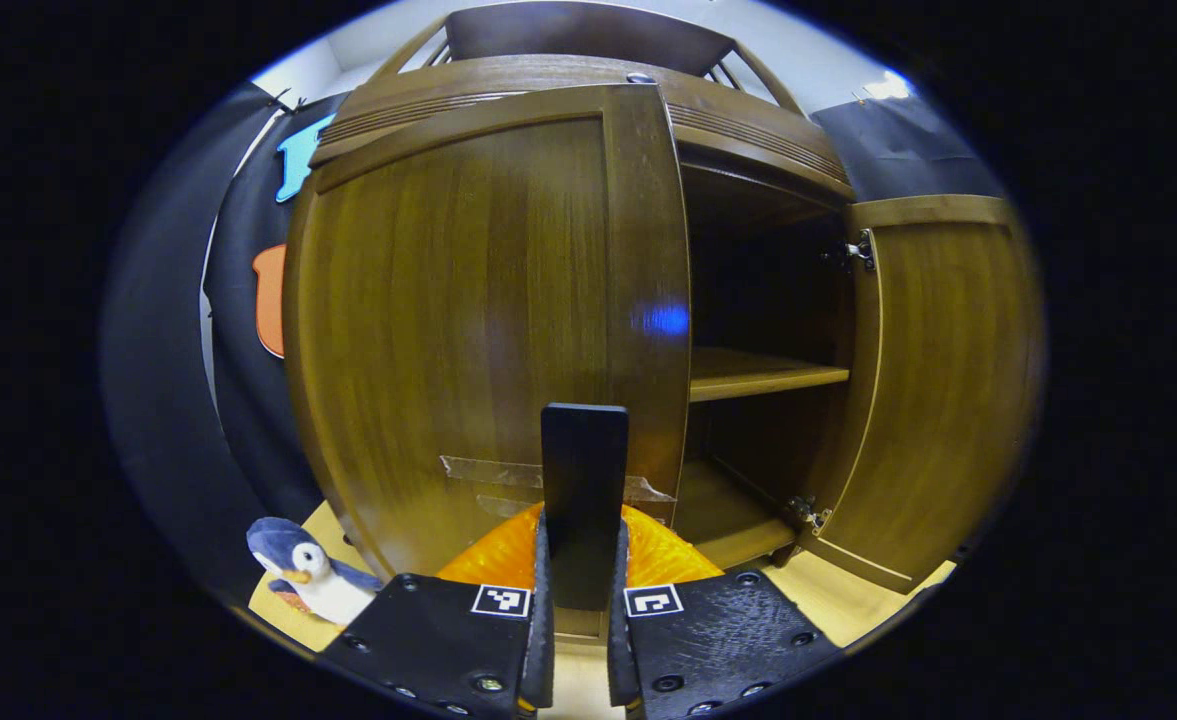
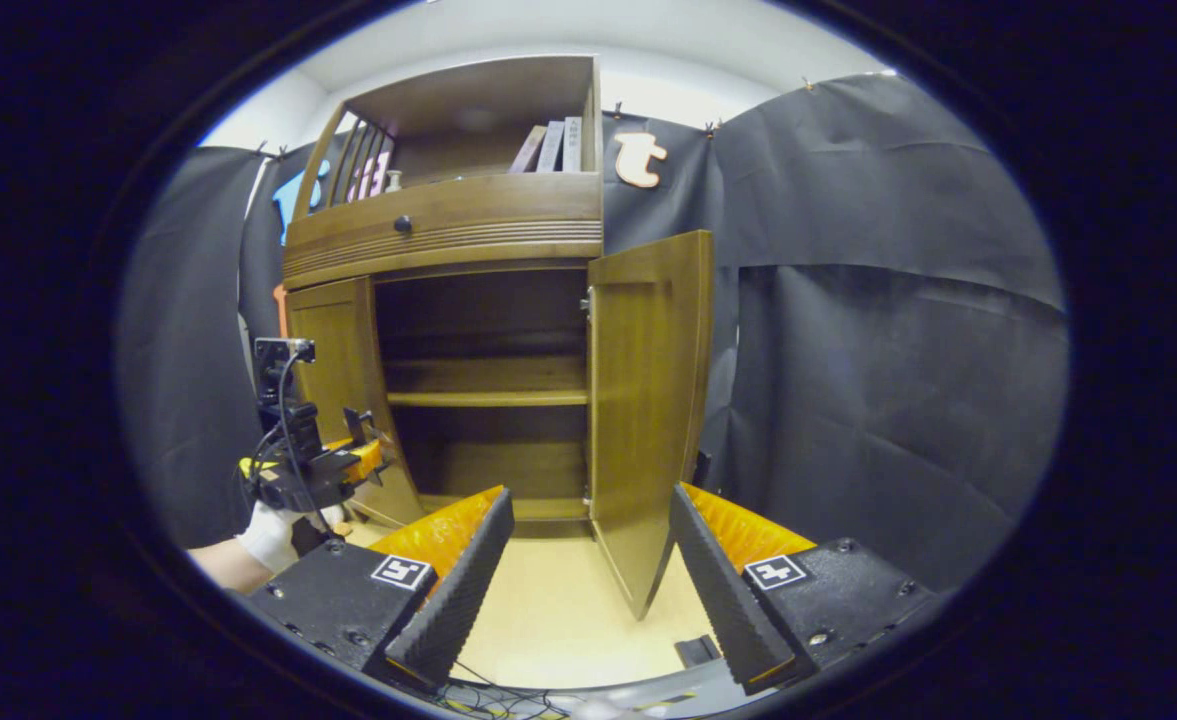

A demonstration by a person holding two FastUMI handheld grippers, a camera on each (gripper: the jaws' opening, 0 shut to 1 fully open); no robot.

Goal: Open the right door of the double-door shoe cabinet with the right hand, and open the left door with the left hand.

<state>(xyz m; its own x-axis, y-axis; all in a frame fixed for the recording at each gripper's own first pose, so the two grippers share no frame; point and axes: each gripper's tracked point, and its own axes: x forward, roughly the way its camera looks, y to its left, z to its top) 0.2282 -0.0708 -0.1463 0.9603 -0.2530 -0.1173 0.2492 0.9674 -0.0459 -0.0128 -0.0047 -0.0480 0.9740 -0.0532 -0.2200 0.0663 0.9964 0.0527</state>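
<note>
Shoe cabinet point(image 2: 448, 225): stands straight ahead of both tongs, on the pale floor.
Right door point(image 2: 648, 400): already swung wide open, its free edge between the right tongs' fingers but not touched by them.
Left door point(image 1: 478, 330): barely ajar, directly ahead of the left tongs; its long axis runs upright.
Handle point(image 1: 584, 480): a dark upright tab at the left door's free edge, rising from between the left tongs' fingers.
Left tongs point(image 1: 581, 590): drawn together and clamped on the handle from both sides.
Right tongs point(image 2: 588, 560): spread wide apart, holding nothing.
Key relation: the hinge lies to the left of the left tongs, so the pull should likely arc back and to the left.
Toy penguin point(image 1: 308, 575): on the floor, lower left of the left tongs, near the door's swing.
</note>
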